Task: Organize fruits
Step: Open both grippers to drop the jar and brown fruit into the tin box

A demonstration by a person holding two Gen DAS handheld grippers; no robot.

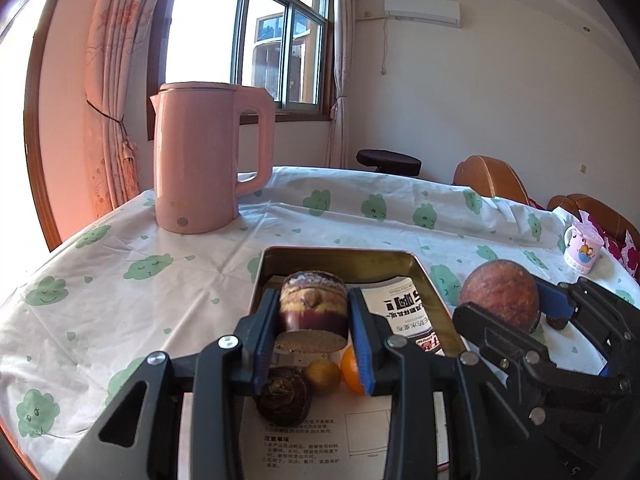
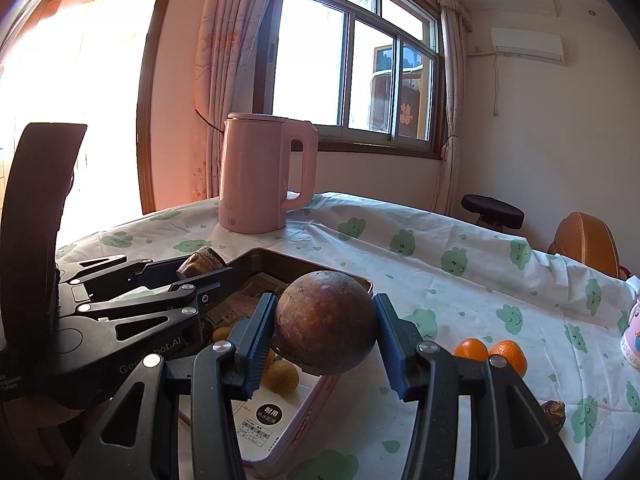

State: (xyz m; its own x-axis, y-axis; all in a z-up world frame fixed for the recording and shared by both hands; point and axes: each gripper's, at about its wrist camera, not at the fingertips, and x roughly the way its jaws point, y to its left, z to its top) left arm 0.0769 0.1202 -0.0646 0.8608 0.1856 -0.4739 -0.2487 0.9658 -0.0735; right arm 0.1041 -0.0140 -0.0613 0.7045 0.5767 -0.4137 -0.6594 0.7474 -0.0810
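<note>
My left gripper point(image 1: 313, 320) has its blue pads clamped on a stubby, cut piece of purple-and-yellow produce point(image 1: 313, 312), which I hold above the open metal tin point(image 1: 424, 276). Down in the tin, on the printed paper lining it, sit a dark knobbly fruit point(image 1: 283, 396), a small yellow-brown fruit point(image 1: 322, 374) and a small orange point(image 1: 352, 368), all close together near my fingers.

My right gripper point(image 2: 326, 334) is closed on a big round brown fruit point(image 2: 326, 320), pads pressed to either side of it, and it hangs right over the near rim of the tin point(image 2: 320, 396). Past that rim, on the cloud-print tablecloth point(image 2: 460, 280), two oranges point(image 2: 492, 354) lie side by side, touching. A small dark fruit point(image 2: 554, 414) rests further right, apart from them.

The pink kettle point(image 2: 260, 176) stands upright at the far side of the table, and a pink mug point(image 1: 582, 250) sits near the right edge.
</note>
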